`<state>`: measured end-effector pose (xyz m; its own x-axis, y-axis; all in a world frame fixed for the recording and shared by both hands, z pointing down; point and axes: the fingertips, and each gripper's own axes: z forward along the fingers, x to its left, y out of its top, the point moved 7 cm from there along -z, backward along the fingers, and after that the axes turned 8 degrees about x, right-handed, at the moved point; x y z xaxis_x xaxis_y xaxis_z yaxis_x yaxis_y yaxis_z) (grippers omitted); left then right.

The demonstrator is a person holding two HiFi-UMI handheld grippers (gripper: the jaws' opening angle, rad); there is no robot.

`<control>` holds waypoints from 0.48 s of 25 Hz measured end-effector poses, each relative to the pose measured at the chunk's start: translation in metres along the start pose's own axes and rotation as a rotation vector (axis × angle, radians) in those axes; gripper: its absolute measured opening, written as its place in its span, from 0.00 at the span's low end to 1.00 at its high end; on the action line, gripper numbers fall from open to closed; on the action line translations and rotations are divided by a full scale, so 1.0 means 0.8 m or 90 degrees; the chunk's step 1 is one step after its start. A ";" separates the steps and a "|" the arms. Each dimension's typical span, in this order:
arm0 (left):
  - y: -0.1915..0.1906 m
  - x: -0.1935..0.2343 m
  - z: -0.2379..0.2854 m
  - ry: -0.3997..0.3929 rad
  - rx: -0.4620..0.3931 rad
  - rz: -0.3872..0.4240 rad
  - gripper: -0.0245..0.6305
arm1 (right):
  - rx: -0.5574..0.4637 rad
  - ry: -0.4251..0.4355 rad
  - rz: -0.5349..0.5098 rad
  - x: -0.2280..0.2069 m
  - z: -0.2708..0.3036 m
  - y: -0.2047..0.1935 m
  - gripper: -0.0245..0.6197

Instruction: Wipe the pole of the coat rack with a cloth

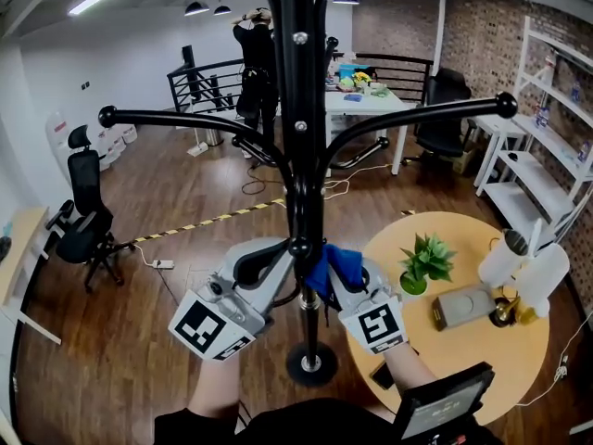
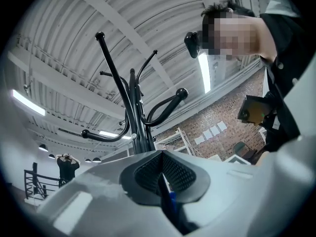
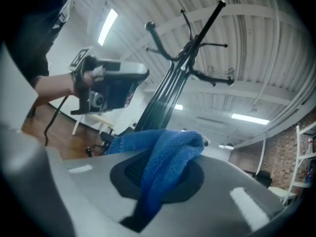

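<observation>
**Cloth on the pole's right flank, pole running straight up**

The right hand-held gripper (image 1: 345, 276) pinches a blue cloth (image 3: 170, 149), whose bunched end bulges past the jaws. In the head view that bunch lies against the right side of the coat rack pole (image 1: 301, 156), on its lower stretch above the round base (image 1: 310, 364). The pole's long axis is vertical, so the wiping stroke probably has to run up or down along it.

The left hand-held gripper (image 1: 276, 265) sits just beside the pole on the opposite side, jaws pressed together (a sliver of blue shows at their seam, and I cannot tell whether cloth is caught there). Both are about equally near the pole.

The rack stands on a wooden floor (image 1: 185, 211). A round desk (image 1: 463, 360) close on the right carries a potted plant (image 1: 426, 260).
</observation>
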<state>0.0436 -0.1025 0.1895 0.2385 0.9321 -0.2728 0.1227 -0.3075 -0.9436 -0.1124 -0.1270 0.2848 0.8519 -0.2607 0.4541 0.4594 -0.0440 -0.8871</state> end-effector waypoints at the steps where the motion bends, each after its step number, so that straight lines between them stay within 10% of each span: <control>1: -0.002 0.000 0.001 -0.002 0.000 -0.003 0.03 | 0.022 0.011 -0.005 0.006 -0.003 -0.005 0.06; 12: -0.007 -0.001 0.007 -0.018 -0.011 -0.019 0.03 | 0.371 0.179 -0.176 0.061 -0.020 -0.072 0.06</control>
<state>0.0373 -0.1007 0.1943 0.2070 0.9458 -0.2504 0.1464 -0.2830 -0.9479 -0.1012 -0.1530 0.3566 0.6230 -0.5577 0.5485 0.7768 0.3583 -0.5179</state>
